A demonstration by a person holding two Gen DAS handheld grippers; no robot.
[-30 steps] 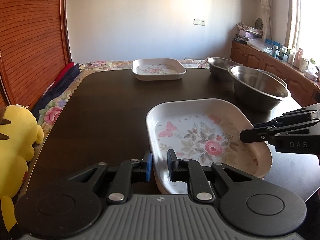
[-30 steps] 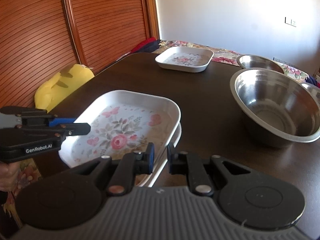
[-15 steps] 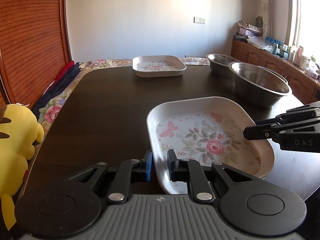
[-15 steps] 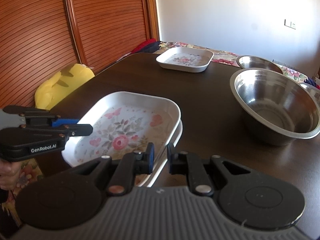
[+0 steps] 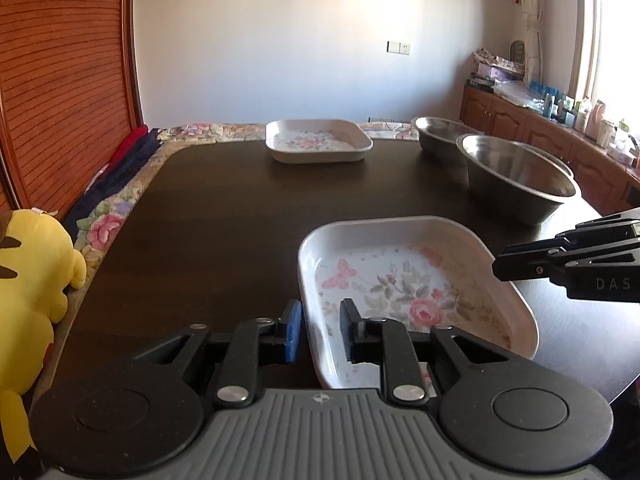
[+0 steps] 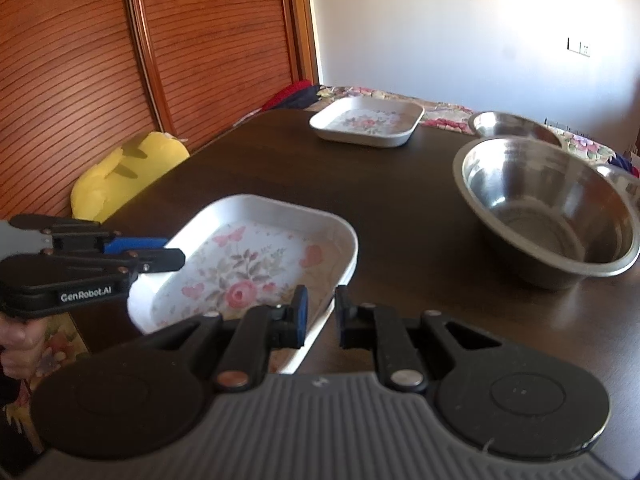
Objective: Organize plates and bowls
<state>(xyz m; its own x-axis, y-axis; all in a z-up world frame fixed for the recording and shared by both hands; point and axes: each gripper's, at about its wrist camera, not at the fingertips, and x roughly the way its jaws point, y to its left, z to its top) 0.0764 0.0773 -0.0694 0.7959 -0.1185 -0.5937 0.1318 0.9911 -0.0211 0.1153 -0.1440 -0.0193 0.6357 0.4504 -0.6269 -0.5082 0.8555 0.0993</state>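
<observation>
A floral plate [image 5: 404, 280] lies near the front of the dark table; it also shows in the right wrist view [image 6: 256, 256]. My left gripper [image 5: 319, 330] straddles its near-left rim with a narrow gap and does not clamp it. My right gripper [image 6: 319, 314] straddles its near-right rim the same way. A second floral plate [image 5: 318, 144] sits at the far middle, also in the right wrist view [image 6: 368, 124]. A large steel bowl [image 6: 548, 208] and a smaller steel bowl [image 6: 516, 130] stand at the right.
A yellow plush toy [image 5: 28, 280] leans at the table's left edge. A floral cushion with dark clothes [image 5: 120, 184] runs along the left and far sides. Wooden cabinets with bottles [image 5: 560, 132] line the right wall.
Both views have tilted up a little and the near plate sits lower in the frames. In the right wrist view only one plate rim shows now. Jaws keep the same gap.
</observation>
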